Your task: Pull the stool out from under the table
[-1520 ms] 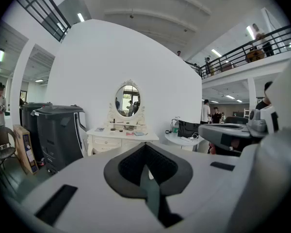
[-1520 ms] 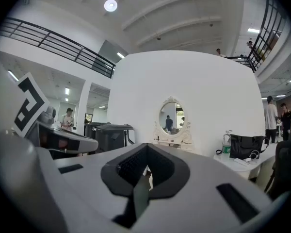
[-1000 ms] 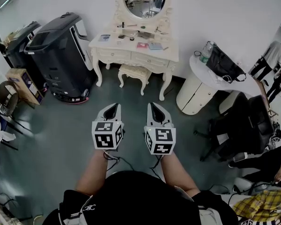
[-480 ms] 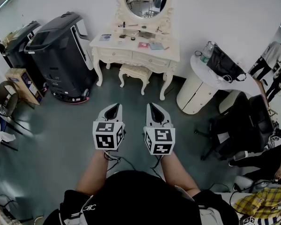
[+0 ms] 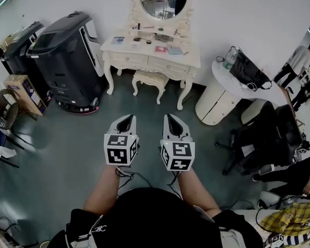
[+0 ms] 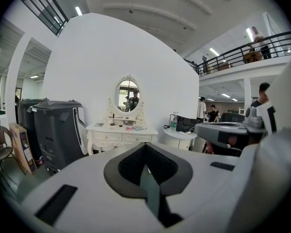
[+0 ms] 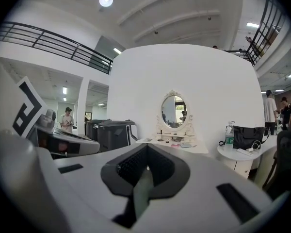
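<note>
A small cream stool (image 5: 150, 78) stands tucked between the legs of the white dressing table (image 5: 147, 62), under its front edge. My left gripper (image 5: 125, 119) and right gripper (image 5: 170, 118) hang side by side over the grey floor, well short of the stool, both pointing at it. Both are shut with nothing between the jaws. In the left gripper view the shut left gripper (image 6: 144, 145) covers the stool, and the dressing table (image 6: 120, 133) shows beyond it. In the right gripper view the dressing table (image 7: 177, 144) lies past the shut right gripper (image 7: 146, 147).
A large black machine (image 5: 67, 56) stands left of the table, with a cardboard box (image 5: 26, 94) and a chair (image 5: 4, 112) further left. A round white side table (image 5: 225, 94) with a black bag (image 5: 246, 71) is on the right, then black office chairs (image 5: 271, 138) and people.
Both grippers have edged a little toward the dressing table, still side by side. Their jaws stay as they were.
</note>
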`<state>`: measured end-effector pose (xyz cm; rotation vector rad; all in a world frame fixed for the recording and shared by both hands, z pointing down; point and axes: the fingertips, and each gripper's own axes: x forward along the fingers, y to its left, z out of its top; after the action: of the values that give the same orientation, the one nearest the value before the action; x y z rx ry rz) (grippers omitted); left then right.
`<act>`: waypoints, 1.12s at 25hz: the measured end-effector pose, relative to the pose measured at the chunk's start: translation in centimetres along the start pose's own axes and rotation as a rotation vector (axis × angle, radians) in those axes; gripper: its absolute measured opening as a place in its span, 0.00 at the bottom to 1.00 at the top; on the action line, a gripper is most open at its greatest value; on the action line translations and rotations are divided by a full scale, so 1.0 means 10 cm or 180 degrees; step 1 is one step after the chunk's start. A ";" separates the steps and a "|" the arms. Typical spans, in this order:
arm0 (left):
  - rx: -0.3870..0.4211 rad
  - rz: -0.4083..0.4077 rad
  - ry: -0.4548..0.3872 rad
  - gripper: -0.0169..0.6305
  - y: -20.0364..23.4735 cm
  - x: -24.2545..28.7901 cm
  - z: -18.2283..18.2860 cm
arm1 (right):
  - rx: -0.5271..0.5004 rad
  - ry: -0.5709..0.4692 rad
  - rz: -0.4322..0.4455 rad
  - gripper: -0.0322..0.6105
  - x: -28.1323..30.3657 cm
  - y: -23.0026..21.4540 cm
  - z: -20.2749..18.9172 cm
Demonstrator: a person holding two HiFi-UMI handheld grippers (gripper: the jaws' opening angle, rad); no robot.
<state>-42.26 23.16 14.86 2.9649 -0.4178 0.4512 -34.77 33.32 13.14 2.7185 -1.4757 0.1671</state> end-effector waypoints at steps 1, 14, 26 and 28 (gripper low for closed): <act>-0.0005 -0.0012 0.0002 0.03 0.03 -0.01 -0.01 | -0.0007 0.0010 -0.0004 0.06 0.01 0.04 -0.01; 0.0024 -0.0164 0.0193 0.03 0.37 -0.07 -0.26 | 0.0064 0.0148 -0.0138 0.06 0.08 0.39 -0.25; 0.0098 -0.0041 0.0313 0.03 0.45 0.57 -0.24 | 0.0192 0.0135 -0.0051 0.06 0.68 -0.01 -0.32; 0.0150 -0.0013 0.0309 0.03 0.45 0.76 -0.16 | 0.0210 0.0116 -0.0027 0.06 0.87 -0.15 -0.28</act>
<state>-37.00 17.15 18.99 2.9724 -0.3958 0.6100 -29.05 27.13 16.99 2.7566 -1.4748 0.2682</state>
